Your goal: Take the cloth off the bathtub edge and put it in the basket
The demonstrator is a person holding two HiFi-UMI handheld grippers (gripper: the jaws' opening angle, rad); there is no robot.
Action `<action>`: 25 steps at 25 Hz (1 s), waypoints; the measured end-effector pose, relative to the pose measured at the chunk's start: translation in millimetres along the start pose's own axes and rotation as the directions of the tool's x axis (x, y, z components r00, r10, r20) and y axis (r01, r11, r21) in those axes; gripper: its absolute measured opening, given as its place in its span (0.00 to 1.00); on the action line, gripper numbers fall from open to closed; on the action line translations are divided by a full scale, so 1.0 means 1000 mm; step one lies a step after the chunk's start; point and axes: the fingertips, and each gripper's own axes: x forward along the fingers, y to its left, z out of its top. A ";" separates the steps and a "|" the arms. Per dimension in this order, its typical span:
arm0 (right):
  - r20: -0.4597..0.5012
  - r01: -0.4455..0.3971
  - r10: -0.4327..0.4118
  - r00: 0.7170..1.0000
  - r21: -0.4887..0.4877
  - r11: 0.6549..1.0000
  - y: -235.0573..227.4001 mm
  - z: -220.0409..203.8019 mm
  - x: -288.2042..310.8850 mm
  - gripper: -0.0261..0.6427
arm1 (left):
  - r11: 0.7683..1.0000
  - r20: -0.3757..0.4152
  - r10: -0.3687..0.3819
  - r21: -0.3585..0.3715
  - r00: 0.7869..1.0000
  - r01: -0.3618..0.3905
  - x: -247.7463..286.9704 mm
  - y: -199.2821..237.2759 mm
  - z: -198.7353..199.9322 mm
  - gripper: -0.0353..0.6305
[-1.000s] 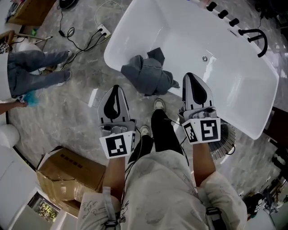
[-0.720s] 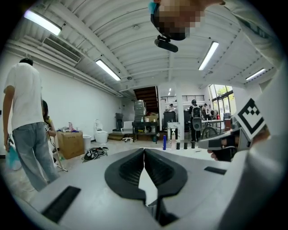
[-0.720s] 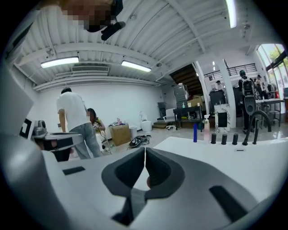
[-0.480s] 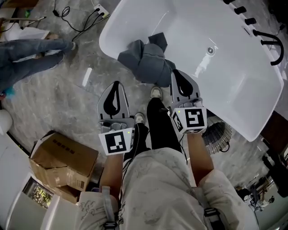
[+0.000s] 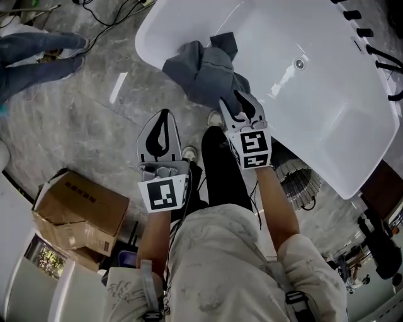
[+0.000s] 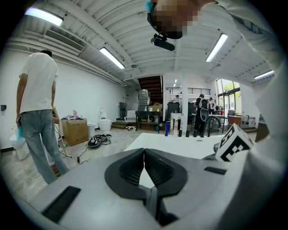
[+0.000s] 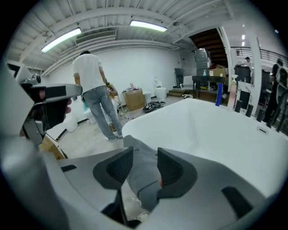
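A crumpled dark grey cloth [image 5: 204, 69] hangs over the near rim of the white bathtub [image 5: 315, 107]. My right gripper [image 5: 241, 99] is at the cloth's lower right edge. Its jaws are opening. In the right gripper view the cloth [image 7: 141, 175] shows in the gap of the right gripper [image 7: 145, 155], and the pads do not press on it. The bathtub [image 7: 211, 130] fills the space beyond. My left gripper [image 5: 164, 114] hovers over the floor left of my legs. It is shut and holds nothing, as the left gripper [image 6: 144, 152] shows in its own view.
A round wire basket [image 5: 296, 185] stands on the floor under the tub's near right side. A cardboard box [image 5: 72, 217] sits at the left. A person in jeans [image 5: 31, 53] stands at the top left near cables [image 5: 119, 9]. Black taps [image 5: 384, 63] line the tub's far rim.
My right gripper has moved forward to the cloth and its jaws have parted. The left gripper has stayed about where it was, still shut.
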 end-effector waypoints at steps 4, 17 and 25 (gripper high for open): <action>-0.128 -0.044 0.034 0.991 -0.074 0.996 0.008 -0.032 0.028 0.37 | 1.000 -0.022 0.007 -0.010 1.000 -0.007 0.000 0.001 -0.013 0.06; -0.464 -0.173 0.024 0.885 -0.280 0.944 0.012 -0.106 0.090 0.54 | 0.997 -0.067 0.052 -0.046 0.996 -0.055 -0.007 0.008 -0.037 0.06; -0.573 -0.197 -0.073 0.816 -0.395 0.897 0.006 -0.139 0.107 0.53 | 0.996 -0.077 0.066 -0.059 0.995 -0.070 -0.014 0.009 -0.040 0.06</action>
